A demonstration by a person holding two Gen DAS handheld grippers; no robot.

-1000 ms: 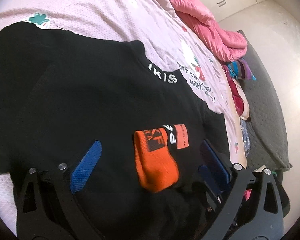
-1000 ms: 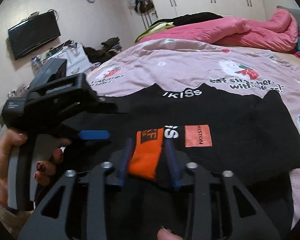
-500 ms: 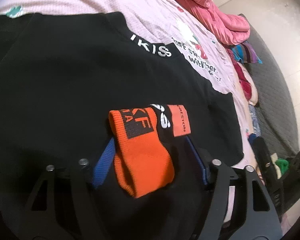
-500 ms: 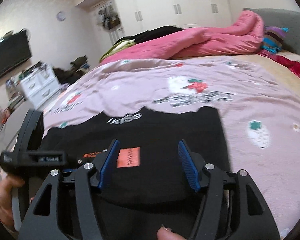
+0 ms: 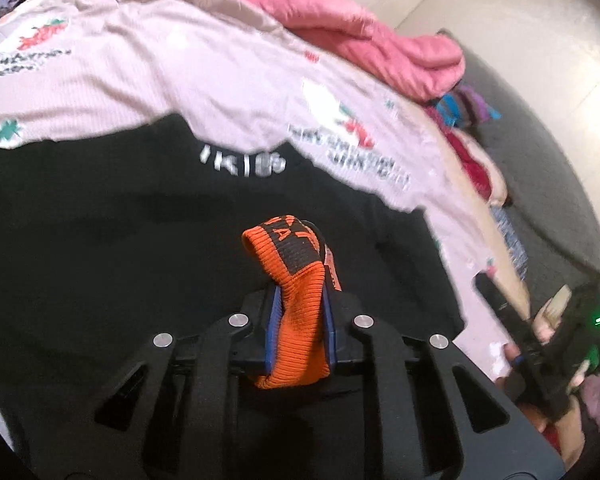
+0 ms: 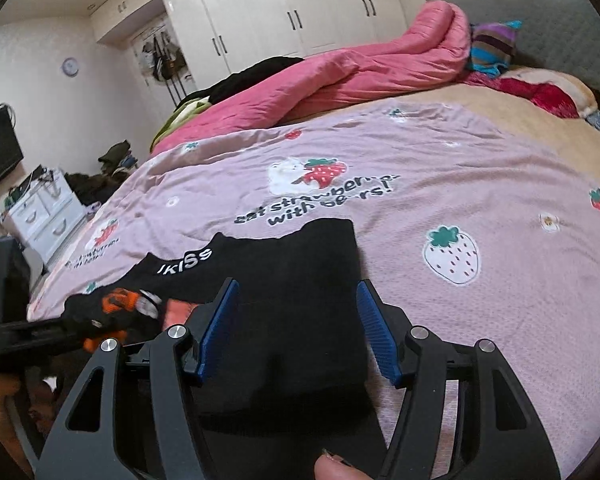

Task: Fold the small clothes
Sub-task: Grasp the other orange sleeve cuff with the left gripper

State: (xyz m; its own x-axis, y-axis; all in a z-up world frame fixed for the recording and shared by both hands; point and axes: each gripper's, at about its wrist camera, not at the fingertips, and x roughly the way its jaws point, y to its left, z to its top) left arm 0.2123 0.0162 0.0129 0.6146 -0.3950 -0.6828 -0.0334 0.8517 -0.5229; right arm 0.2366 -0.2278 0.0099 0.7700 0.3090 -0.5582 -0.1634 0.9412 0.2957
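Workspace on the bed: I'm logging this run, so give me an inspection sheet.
Surface: pink strawberry-print bedsheet, wrinkled.
Job's things: black knit garment with white lettering lying flat; orange ribbed cuff with black lettering lifted.
Clutter: rumpled pink quilt; striped knit item.
Grippers: left tongs shut on the cuff; right tongs open over the garment's right part.
Cables: nothing seen.
Surroundings: white wardrobe, white drawer unit, wall clock.

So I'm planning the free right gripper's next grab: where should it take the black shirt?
Probably the sleeve edge of the black shirt beneath the open right gripper, coming from the bedspread side. The edge lies flat and exposed; the left gripper holds the orange sock.
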